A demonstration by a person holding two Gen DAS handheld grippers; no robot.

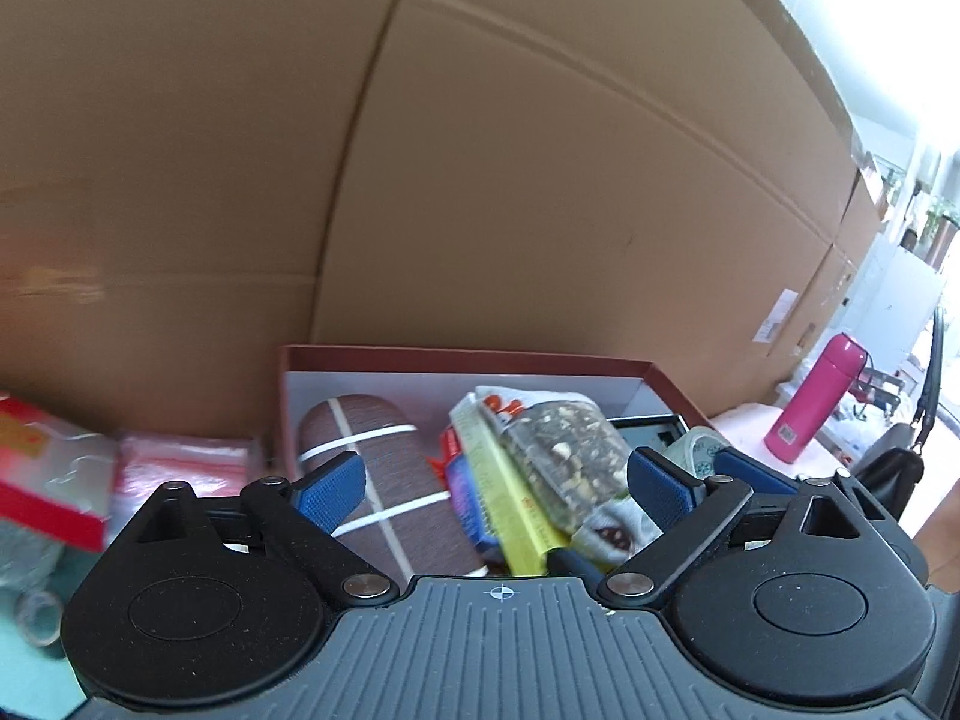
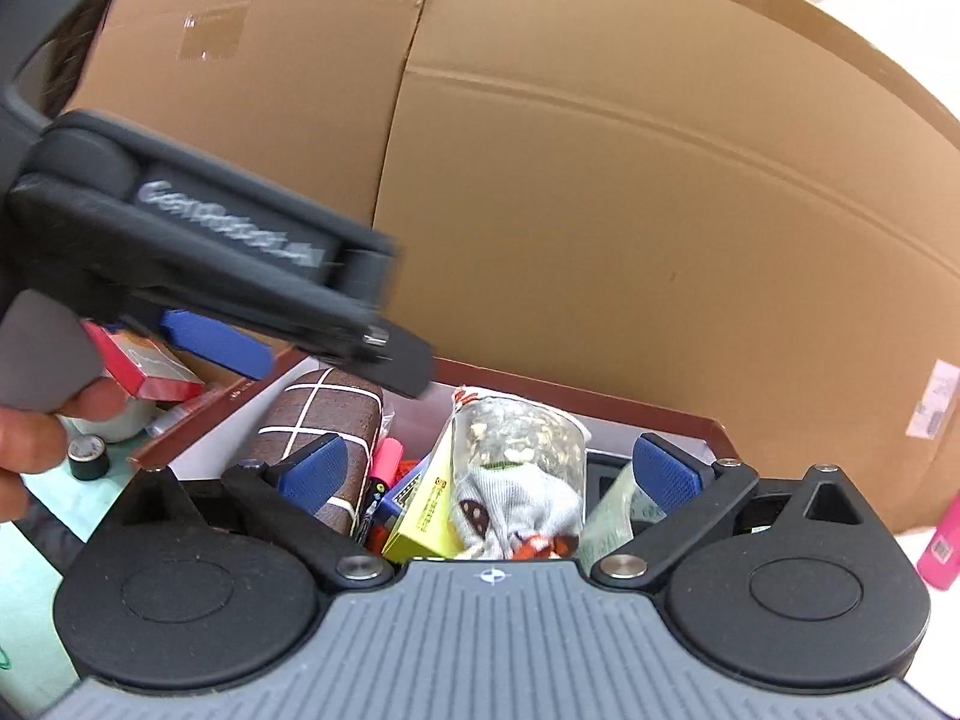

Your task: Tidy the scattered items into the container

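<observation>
A dark red box [image 1: 456,354] with a white inside holds a brown case with white stripes [image 1: 384,480], a yellow packet [image 1: 510,504], a clear bag of grain mix [image 1: 564,450], a patterned sock [image 1: 612,528] and other small things. My left gripper [image 1: 498,486] is open and empty above the box. My right gripper [image 2: 492,477] is open and empty above the same box [image 2: 660,414], over the sock [image 2: 516,498] and grain bag [image 2: 516,432]. The left gripper [image 2: 210,276] also shows in the right wrist view, over the box's left side.
A large cardboard box [image 1: 480,150] stands behind. Left of the red box lie plastic bags [image 1: 180,462], a red packet [image 1: 36,480] and a tape roll [image 1: 39,615]. A pink bottle [image 1: 819,396] stands at the right. A black tape roll [image 2: 89,456] lies at the left.
</observation>
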